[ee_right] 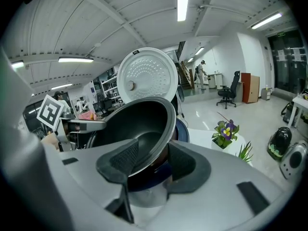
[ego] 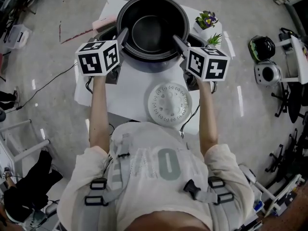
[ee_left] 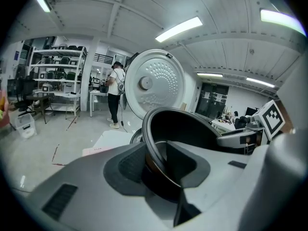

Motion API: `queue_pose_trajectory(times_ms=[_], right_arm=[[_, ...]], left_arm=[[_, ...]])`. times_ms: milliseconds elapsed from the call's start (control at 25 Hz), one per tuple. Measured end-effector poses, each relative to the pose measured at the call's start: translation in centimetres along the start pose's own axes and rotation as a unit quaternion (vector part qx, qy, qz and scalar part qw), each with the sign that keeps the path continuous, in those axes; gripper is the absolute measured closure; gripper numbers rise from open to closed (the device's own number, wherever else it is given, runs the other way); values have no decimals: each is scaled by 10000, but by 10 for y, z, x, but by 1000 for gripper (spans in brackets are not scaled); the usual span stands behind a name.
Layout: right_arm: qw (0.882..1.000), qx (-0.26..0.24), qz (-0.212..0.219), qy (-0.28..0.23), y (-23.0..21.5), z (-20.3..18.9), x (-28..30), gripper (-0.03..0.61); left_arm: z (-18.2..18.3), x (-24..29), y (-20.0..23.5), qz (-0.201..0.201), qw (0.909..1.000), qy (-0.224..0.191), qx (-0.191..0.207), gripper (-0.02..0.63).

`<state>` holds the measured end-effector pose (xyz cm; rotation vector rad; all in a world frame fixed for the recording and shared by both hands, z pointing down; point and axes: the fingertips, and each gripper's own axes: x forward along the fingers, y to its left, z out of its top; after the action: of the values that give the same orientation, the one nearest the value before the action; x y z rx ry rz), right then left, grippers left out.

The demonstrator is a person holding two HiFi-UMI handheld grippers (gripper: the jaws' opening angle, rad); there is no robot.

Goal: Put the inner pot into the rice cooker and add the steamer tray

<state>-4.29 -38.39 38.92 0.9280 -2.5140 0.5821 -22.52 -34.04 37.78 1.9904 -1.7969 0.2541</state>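
The left claw [ego: 123, 34] and right claw [ego: 178, 41] each pinch the rim of the pot [ego: 152, 30] on opposite sides. They hold it over the open cooker [ego: 144, 65]; I cannot tell whether its base has entered. Only a thin lip is gripped, so a slip on one side would likely tip the pot against the cooker's mouth. The tray [ego: 169, 103] lies on the white table [ego: 122, 107], nearer the person. The lid [ee_left: 156, 83] stands up behind. The floor [ego: 57, 95] is glossy grey, with shelves [ee_left: 53, 66] beyond.

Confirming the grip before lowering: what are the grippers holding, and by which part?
Both hold the inner pot by its rim: the left gripper clamps the left edge, the right gripper the right edge.
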Motion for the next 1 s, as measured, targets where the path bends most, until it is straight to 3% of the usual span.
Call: queue_pose_trajectory(times_ms=[320, 640, 1000], right_arm=[[9999, -26, -77, 129, 2, -11, 9, 373], [9998, -6, -69, -168, -2, -9, 9, 373], [9988, -77, -232, -423, -6, -8, 9, 365]], left_arm=[[-11, 3, 8, 12, 9999, 115, -86, 488], [-15, 10, 8, -12, 9997, 152, -195, 483], [-13, 7, 9, -303, 9965, -455, -640, 483]])
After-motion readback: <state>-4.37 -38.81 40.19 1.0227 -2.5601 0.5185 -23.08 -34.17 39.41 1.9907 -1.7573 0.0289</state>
